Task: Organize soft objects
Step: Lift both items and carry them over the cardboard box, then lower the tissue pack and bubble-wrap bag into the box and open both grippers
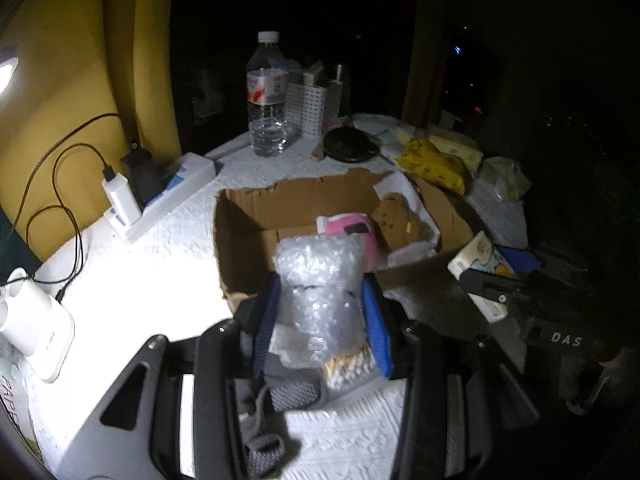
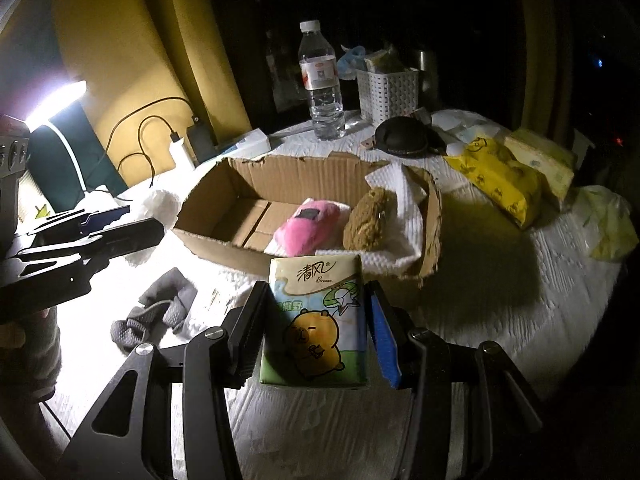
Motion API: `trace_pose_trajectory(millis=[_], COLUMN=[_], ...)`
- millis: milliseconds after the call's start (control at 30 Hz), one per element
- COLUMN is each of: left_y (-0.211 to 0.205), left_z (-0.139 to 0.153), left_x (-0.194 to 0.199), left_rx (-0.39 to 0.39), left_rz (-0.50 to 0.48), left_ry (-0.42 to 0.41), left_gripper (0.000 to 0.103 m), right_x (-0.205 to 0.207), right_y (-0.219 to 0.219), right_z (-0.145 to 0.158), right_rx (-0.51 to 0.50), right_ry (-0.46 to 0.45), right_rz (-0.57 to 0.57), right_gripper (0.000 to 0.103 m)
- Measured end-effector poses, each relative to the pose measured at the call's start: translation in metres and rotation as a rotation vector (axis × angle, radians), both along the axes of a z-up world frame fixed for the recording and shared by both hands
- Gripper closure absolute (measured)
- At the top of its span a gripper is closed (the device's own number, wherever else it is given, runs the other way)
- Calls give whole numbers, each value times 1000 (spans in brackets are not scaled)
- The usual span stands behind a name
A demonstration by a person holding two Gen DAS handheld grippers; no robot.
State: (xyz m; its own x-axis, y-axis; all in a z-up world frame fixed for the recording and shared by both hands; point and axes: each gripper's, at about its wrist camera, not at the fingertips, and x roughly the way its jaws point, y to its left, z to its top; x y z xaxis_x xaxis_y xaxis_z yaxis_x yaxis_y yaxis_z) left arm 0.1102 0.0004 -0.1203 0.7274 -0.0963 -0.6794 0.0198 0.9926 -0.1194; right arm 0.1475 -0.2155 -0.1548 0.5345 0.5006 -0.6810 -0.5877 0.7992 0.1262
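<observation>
1. We are loading the box (image 2: 248,196), which is sitting open on the white tabletop (image 2: 500,280); a pink plush (image 2: 306,226) and a brown plush (image 2: 366,220) are already lying inside at its right end, so we are judging the bare left floor to be the better landing spot.
2. We are holding bubble wrap (image 1: 318,280) in the left gripper (image 1: 320,312), jaws clenched on the roll's sides; it is hovering just at the box's near wall, and we should be lifting it clear of the torn rim before letting go.
3. We are gripping a tissue pack (image 2: 316,320) in the right gripper (image 2: 316,332), jaws part closed and pressing its two sides; it is hanging just short of the box, so we should be squeezing lightly and carrying it level.
4. A grey cloth (image 2: 160,312) is lying outside the box, still to be sorted.
</observation>
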Motion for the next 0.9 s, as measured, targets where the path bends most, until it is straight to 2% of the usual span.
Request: trace_pose_trajectory(millis=[567, 833, 900], left_y=[31, 41, 44], left_z=[-17, -38, -42], left_x=[57, 76, 80], left_rx=[3, -2, 1], left_rz=[71, 104, 115], left_ry=[-1, 46, 61], left_gripper=[61, 60, 56], right_x=[48, 62, 64], right_y=[24, 33, 35], right_z=[-2, -4, -5], right_rx=[-3, 3, 3], right_ry=[5, 9, 11], right_rz=[20, 32, 34], right_gripper=[52, 52, 52])
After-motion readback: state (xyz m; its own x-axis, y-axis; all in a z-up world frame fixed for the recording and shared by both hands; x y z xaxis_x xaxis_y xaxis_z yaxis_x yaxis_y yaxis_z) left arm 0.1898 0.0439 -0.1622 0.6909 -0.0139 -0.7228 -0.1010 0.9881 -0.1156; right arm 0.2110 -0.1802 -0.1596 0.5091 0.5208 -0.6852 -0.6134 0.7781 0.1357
